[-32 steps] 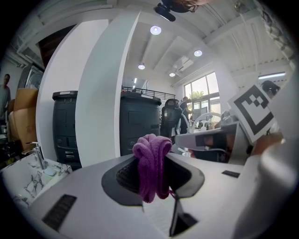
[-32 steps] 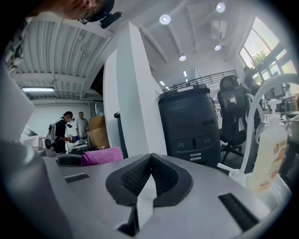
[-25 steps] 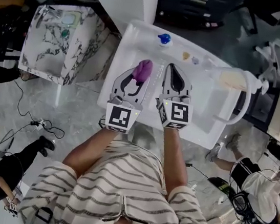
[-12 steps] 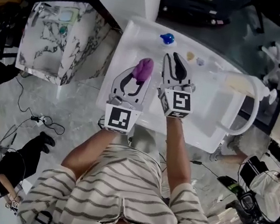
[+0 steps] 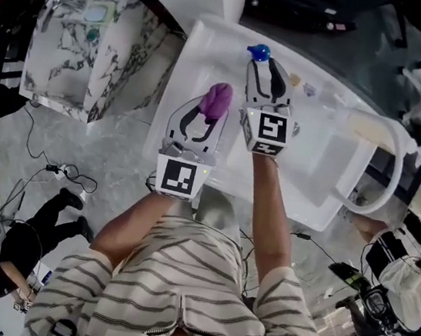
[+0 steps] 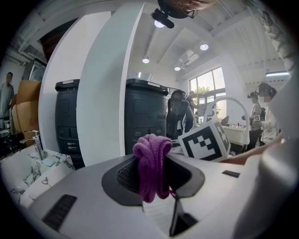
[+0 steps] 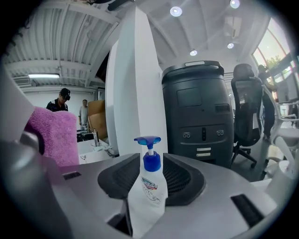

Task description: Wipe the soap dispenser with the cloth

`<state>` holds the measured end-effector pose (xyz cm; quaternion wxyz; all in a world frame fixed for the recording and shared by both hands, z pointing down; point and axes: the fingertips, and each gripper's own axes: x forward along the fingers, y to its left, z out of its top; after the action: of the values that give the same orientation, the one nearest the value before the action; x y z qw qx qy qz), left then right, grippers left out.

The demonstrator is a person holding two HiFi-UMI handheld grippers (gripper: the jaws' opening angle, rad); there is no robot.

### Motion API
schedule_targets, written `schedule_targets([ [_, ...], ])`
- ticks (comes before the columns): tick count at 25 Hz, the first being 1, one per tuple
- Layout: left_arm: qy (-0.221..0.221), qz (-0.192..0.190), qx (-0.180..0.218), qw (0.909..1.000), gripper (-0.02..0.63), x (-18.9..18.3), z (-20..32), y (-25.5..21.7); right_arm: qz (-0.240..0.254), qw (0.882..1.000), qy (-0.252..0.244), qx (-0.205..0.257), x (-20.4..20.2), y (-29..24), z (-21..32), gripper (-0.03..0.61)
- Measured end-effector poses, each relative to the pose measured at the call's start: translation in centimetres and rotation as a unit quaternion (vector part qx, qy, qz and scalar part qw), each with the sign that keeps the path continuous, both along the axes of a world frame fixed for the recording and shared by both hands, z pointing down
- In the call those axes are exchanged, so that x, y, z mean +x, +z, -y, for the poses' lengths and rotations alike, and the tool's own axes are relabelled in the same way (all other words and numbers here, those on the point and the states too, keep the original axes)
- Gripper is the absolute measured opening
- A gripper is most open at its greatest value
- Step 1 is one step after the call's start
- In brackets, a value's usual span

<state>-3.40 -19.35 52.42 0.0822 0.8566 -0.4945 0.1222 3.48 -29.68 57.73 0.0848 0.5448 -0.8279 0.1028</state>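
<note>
The left gripper (image 5: 210, 107) is pinched shut on a purple cloth (image 5: 218, 100); in the left gripper view the cloth (image 6: 151, 161) sits bunched between the two pads and bulges up above them, with a loose end hanging down in the gap; this gripper (image 6: 152, 176) hovers over the near left part of a white sink (image 5: 198, 61).

The right gripper (image 5: 268, 70) reaches further out over the sink, just beside the left one and ahead of it; its jaws are spreading apart; the soap dispenser (image 7: 148, 184), a white bottle with a blue pump, stands upright in line with the gap between them, and neither pad can be seen pressing on it; the gripper (image 7: 150, 181) holds nothing.

From the head view the blue pump of the soap dispenser (image 5: 259, 51) shows at the far rim of the sink, right at the tips of the right gripper; a curved white tap (image 5: 388, 161) arches over the sink's right side; a marble-patterned cabinet (image 5: 79, 52) stands to the sink's left.
</note>
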Motion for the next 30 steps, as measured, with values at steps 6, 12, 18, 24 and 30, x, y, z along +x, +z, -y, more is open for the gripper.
schedule_targets([
  [6, -0.014, -0.004, 0.001, 0.9999, 0.12, -0.7, 0.5, -0.1, -0.01, 1.0, -0.001, -0.001, -0.8, 0.5, 0.9, 0.15],
  [12, -0.014, 0.008, 0.003, 0.9999, 0.12, -1.2, 0.3, 0.2, -0.05, 0.998, 0.022, 0.006, -1.0, 1.1, 1.5, 0.133],
  [18, -0.019, 0.018, -0.003, 0.9997, 0.12, -1.7, -0.6, 1.0, -0.038, 0.999, 0.014, -0.002, -0.6, 1.2, 1.5, 0.13],
  [24, -0.01, 0.019, 0.003, 0.9998, 0.12, -1.5, -0.9, 1.1, -0.035, 0.999, 0.007, -0.006, -0.3, 0.5, 1.0, 0.13],
  [30, 0.006, 0.011, 0.021, 0.9997, 0.124, -1.2, -1.8, 0.0, -0.015, 1.0, 0.0, -0.009, 0.2, -1.7, -0.7, 0.13],
])
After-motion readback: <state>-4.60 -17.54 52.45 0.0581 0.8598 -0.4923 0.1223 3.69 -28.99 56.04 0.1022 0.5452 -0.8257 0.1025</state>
